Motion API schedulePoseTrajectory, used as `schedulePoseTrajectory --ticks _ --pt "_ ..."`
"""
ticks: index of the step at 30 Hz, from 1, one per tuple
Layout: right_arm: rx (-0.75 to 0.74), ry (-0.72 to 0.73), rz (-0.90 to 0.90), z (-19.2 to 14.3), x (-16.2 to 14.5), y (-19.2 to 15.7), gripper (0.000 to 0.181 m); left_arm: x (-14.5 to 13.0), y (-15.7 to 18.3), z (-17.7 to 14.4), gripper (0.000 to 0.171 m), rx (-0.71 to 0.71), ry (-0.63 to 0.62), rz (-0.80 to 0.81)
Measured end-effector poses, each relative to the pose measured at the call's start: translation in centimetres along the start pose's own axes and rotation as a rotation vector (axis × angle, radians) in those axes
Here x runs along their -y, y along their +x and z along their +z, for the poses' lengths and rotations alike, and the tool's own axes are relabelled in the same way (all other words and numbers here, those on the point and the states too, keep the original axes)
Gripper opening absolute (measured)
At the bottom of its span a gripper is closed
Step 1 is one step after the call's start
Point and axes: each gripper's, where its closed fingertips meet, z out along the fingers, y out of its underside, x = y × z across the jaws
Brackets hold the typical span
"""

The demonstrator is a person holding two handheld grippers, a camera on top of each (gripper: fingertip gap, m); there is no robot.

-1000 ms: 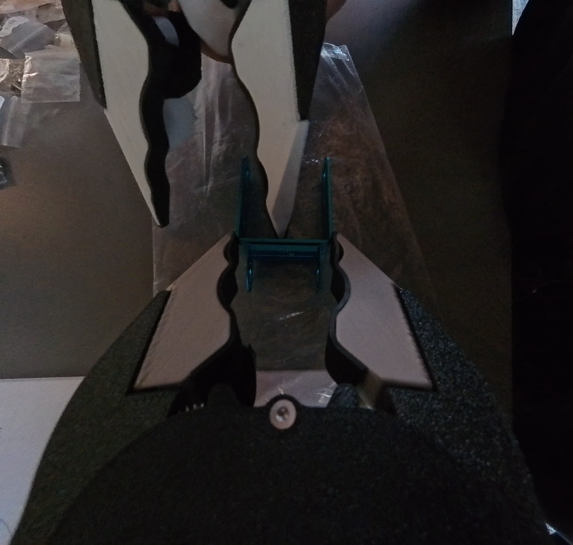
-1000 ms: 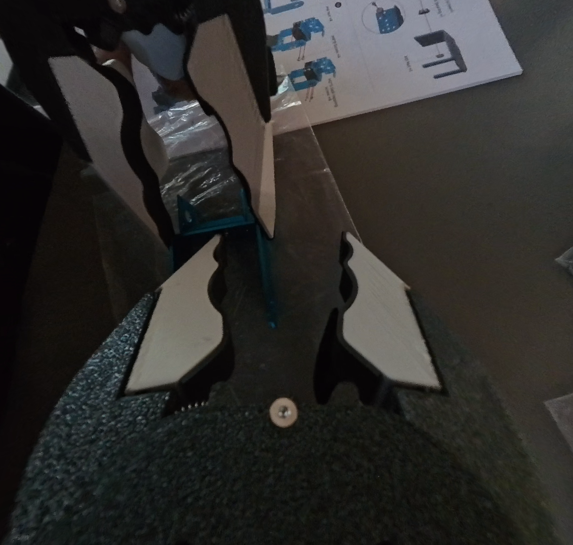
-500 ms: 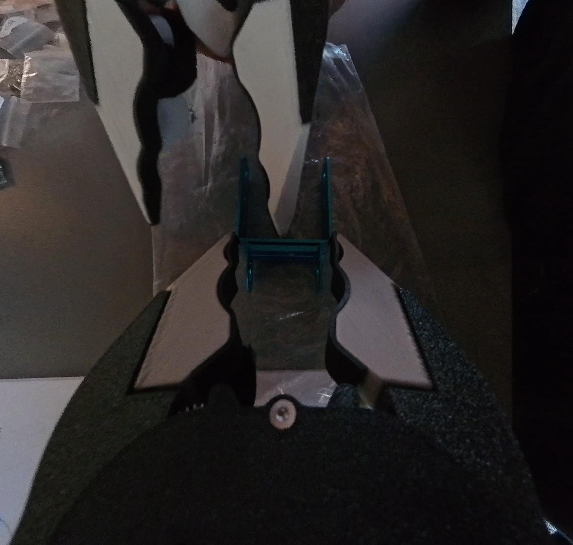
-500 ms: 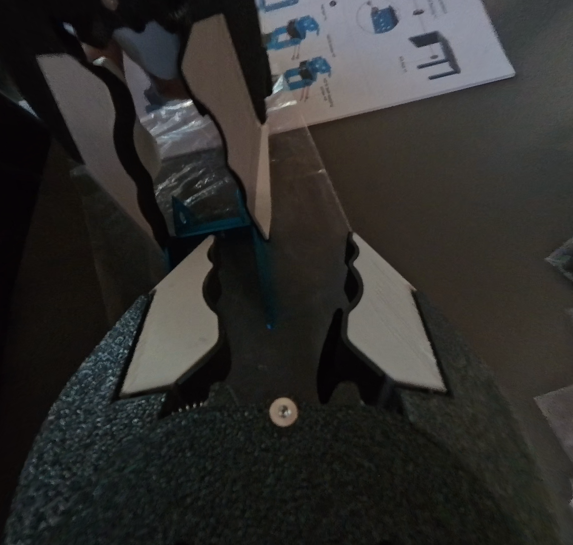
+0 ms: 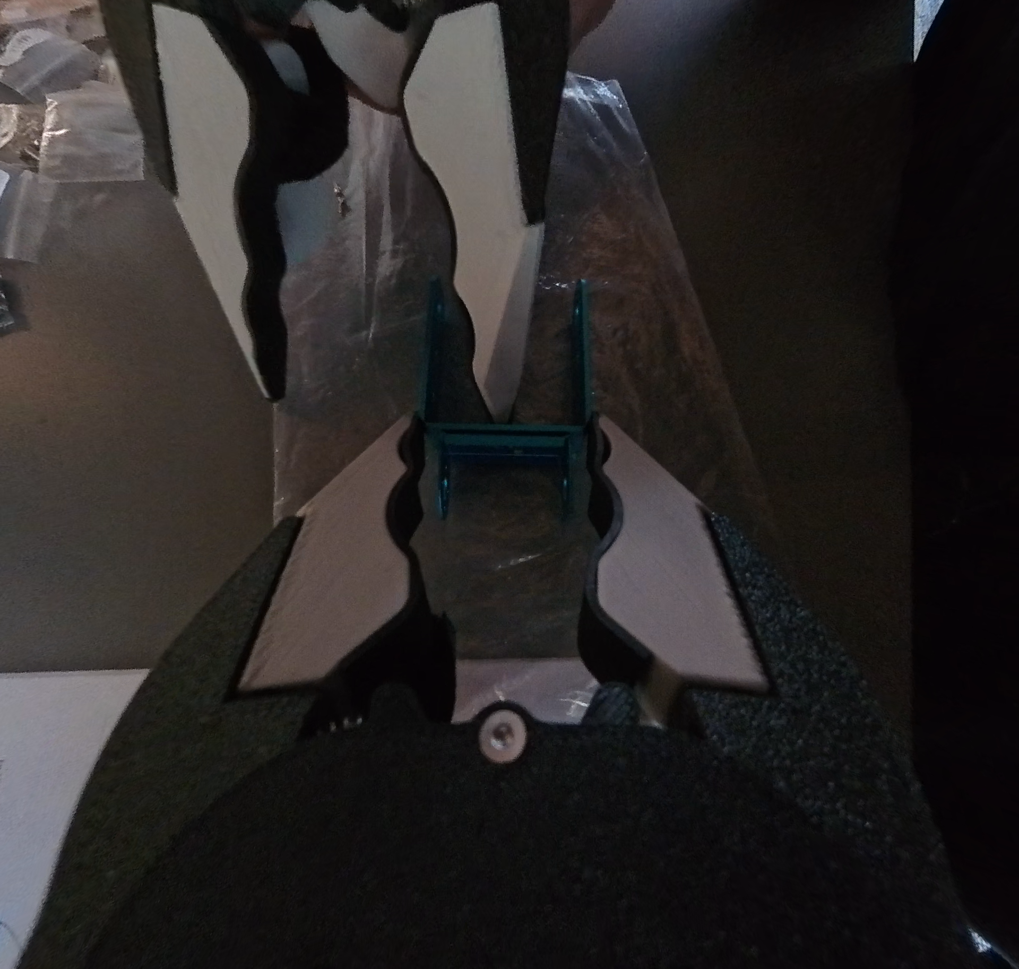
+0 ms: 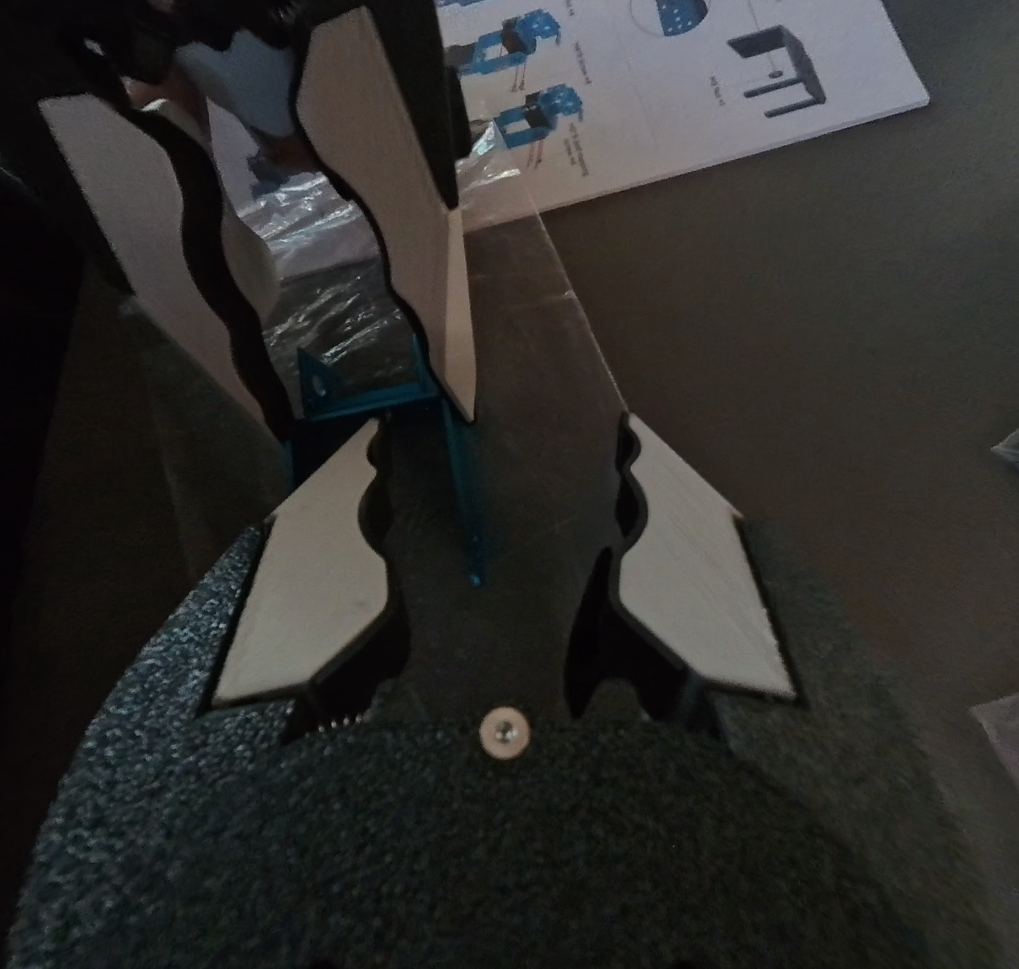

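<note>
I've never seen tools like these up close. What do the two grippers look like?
Both look alike. The left gripper has a rough, grainy black body, two pale, flat, pointed fingers with wavy black inner edges, and one silver screw at the centre of the body. The right gripper has the same shape and colours. A small metal spring shows near the base. No cables show.

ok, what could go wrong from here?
1. The left claw pinches the blue bracket only at its fingertips. A push from the right claw could twist it loose.
2. The open right claw straddles one thin bracket arm, off centre, so closing may skew it.
3. A dropped bracket would land on the crinkled plastic bag and might slide.
</note>
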Motion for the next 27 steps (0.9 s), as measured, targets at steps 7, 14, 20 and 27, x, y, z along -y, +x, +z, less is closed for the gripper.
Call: schedulePoseTrajectory --ticks 7,14,20,27 --pt "0.025 0.023 0.041 -0.1 0.1 0.0 0.078 0.0 0.0 0.0 0.06 0.001 0.0 0.0" --pt "0.033 0.125 0.09 -3.1 1.7 1.2 0.072 0.0 0.2 0.0 0.06 -0.01 0.0 0.007" --pt "0.002 0.007 -0.047 -0.6 0.4 -0.7 0.079 0.0 0.2 0.0 0.06 -0.009 0.0 0.008" --pt "0.0 -0.01 -0.069 -0.4 0.2 -0.7 0.078 0.1 0.1 0.0 0.059 -0.007 0.0 0.008"
